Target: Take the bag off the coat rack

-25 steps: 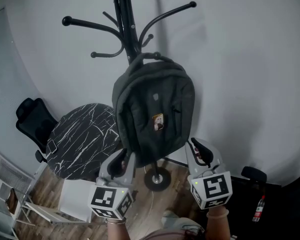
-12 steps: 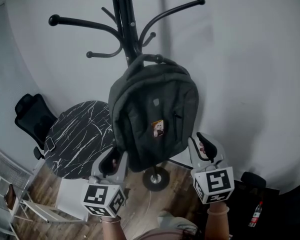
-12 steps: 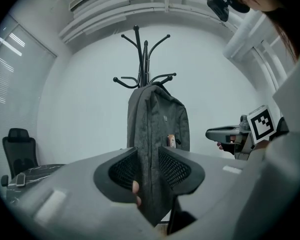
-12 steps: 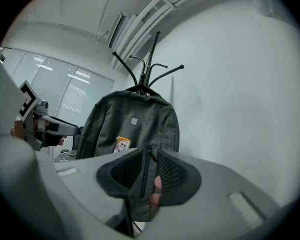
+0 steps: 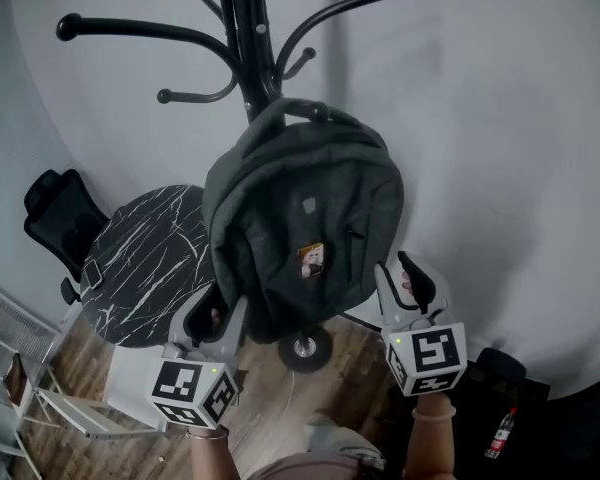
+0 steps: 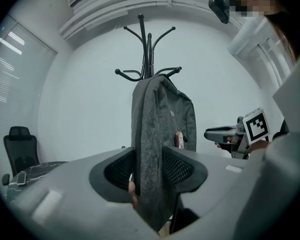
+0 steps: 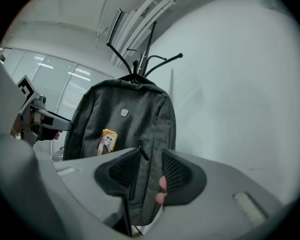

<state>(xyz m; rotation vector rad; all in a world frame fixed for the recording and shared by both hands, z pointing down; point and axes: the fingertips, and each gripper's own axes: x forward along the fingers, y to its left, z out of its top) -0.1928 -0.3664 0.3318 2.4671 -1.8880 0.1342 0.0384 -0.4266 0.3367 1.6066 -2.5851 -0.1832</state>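
A dark grey backpack with a small yellow tag hangs by its top loop from the black coat rack. My left gripper is at the bag's lower left side. Its jaws are opening, with the bag's side edge standing between the pads. My right gripper is at the lower right side. Its jaws are opening too, around the zipped edge of the bag. The bag hangs straight down in both gripper views. Each gripper shows in the other's view: the right gripper and the left gripper.
A round black marble table stands left of the rack, with a black office chair behind it and a white folding chair in front. The rack's round base rests on the wooden floor. A white wall is close behind.
Both grippers' jaws have spread wider and now stand at the bag's lower sides. The left gripper has shifted down and left. The bag looks nearer.
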